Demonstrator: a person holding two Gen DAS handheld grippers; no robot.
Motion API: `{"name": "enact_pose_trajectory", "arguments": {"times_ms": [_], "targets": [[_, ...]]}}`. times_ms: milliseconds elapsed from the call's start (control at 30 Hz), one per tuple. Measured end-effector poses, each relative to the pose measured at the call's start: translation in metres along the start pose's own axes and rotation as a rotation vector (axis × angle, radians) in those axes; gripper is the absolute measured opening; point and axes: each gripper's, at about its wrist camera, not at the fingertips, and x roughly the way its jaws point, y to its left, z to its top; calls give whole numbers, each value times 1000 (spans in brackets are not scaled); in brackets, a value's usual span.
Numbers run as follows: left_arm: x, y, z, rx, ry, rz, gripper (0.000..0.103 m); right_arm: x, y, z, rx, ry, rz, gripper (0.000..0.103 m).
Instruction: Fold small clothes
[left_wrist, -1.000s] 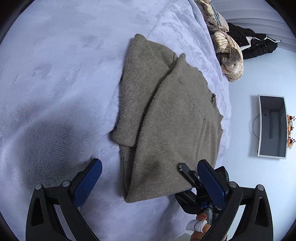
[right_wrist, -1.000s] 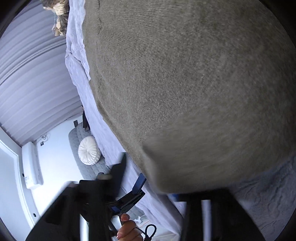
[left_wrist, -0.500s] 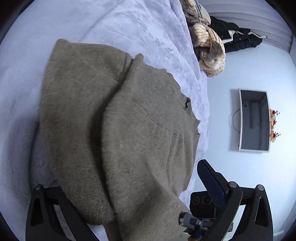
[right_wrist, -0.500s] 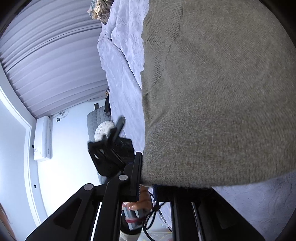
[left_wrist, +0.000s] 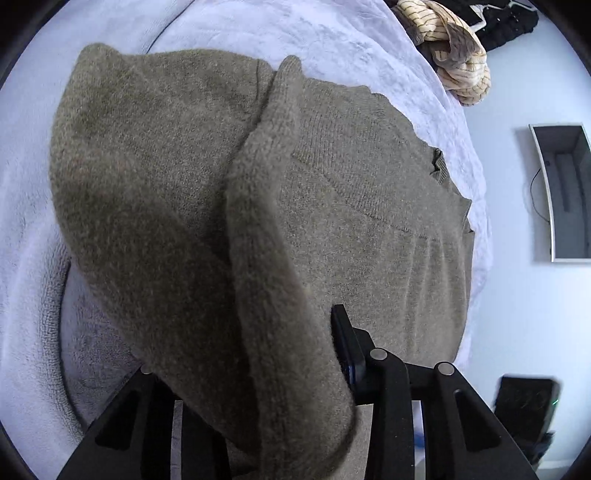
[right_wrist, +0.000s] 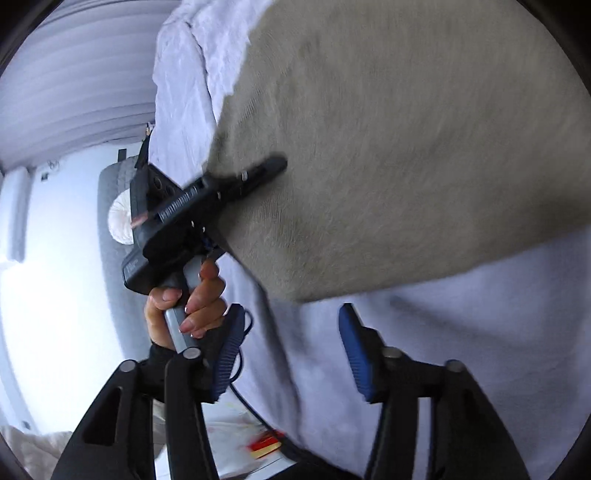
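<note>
**Grey-Brown Sweater Folded on the Bed**

Looking along the left tool (left_wrist: 280, 373), the left wrist view showed a grey-brown knitted sweater (left_wrist: 351, 206) lying on a pale lilac bed cover (left_wrist: 332, 40). One thick folded layer of it ran down between the tool's two fingers, hiding the left finger's pad; the blue pad of the right finger (left_wrist: 345, 347) lay against the knit. The jaws were closing with that fold between them. A striped cream garment (left_wrist: 458, 70) sat bunched at the far edge of the bed, well apart from the sweater, and a wall-mounted screen (left_wrist: 565, 192) hung beyond.

In the right wrist view, the right tool (right_wrist: 291, 350) hovered over bare bed cover just beside the sweater's near edge, its blue pads apart and opening, nothing between them. The sweater filled the upper right of the picture, blurred. The person's left hand (right_wrist: 188, 299) gripped the handle of the left tool, whose black finger reached over the sweater's edge.
</note>
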Motion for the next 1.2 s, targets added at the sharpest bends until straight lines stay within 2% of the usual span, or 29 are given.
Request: {"name": "enact_pose_trajectory", "arguments": {"times_ms": [33, 67, 100, 133, 267, 333, 400, 467, 567, 700, 767, 867, 933, 1033, 1100, 1133, 1167, 1200], "targets": [[0, -2, 0, 4, -4, 15, 39, -12, 1, 8, -24, -51, -32, 58], [1, -4, 0, 3, -9, 33, 39, -19, 2, 16, -40, -91, -57, 48], [1, -5, 1, -7, -15, 48, 39, -28, 2, 27, -55, -131, -104, 27], [3, -7, 1, -19, -20, 58, 39, -32, 2, 37, -67, -153, -157, 20], [8, -15, 3, -49, -37, 108, 41, -24, 4, 65, -133, -185, -297, 14], [13, -26, 5, -30, -42, 149, 41, -14, -3, 67, -165, -149, -368, 14], [13, -39, 6, 8, -56, 201, 37, 8, -24, 66, -157, -68, -428, 13], [9, -59, 5, 72, -89, 250, 29, 14, -32, 65, -174, -80, -422, 13], [-1, -104, 4, 160, -154, 272, 27, 8, -32, 65, -191, -64, -400, 12], [-11, -176, 4, 267, -226, 252, 27, -19, -46, 71, -138, -27, -258, 12], [-9, -217, 4, 341, -247, 243, 27, -43, -56, 72, -101, -41, -200, 14], [16, -274, 1, 453, -232, 246, 27, -90, -74, 70, -81, -114, -149, 14], [49, -306, -1, 519, -199, 268, 27, -115, -93, 70, -45, -157, -115, 14], [99, -328, -7, 544, -118, 272, 27, -141, -131, 73, 50, -187, -67, 18], [126, -324, -17, 537, -72, 328, 32, -149, -158, 75, 123, -183, -24, 20], [140, -325, -17, 523, -49, 354, 38, -151, -169, 75, 153, -174, 15, 20], [145, -323, -23, 513, -44, 358, 54, -151, -176, 75, 175, -167, 47, 20], [145, -323, -26, 502, -45, 347, 63, -152, -181, 75, 187, -163, 70, 20]]}}
